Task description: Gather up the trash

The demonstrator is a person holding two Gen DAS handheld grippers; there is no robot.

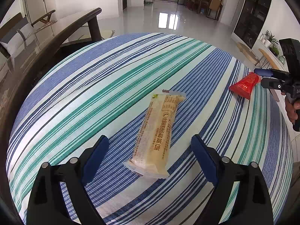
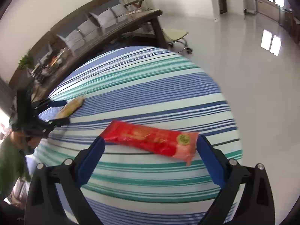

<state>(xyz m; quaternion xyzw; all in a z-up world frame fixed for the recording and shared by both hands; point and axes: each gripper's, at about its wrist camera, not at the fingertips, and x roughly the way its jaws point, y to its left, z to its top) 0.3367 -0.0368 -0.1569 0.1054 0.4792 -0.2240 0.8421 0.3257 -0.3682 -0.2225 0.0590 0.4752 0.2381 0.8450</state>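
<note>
A yellow snack wrapper (image 1: pixel 155 135) lies on the striped tablecloth (image 1: pixel 112 86), between the open jaws of my left gripper (image 1: pixel 150 142). A red wrapper (image 2: pixel 151 140) lies crosswise between the open jaws of my right gripper (image 2: pixel 150 142), its ends near both blue pads. In the left wrist view the red wrapper (image 1: pixel 243 84) and right gripper (image 1: pixel 262 76) show at the right edge. In the right wrist view the yellow wrapper (image 2: pixel 70 106) and left gripper (image 2: pixel 63 112) show at the left.
A dark wooden table (image 1: pixel 56 35) with a glass top stands beyond the cloth's left edge, with cushioned seats (image 2: pixel 97 22) behind it. A small wheeled stool (image 2: pixel 176 35) stands on the glossy floor. A low shelf with plants (image 1: pixel 271 43) is at the right.
</note>
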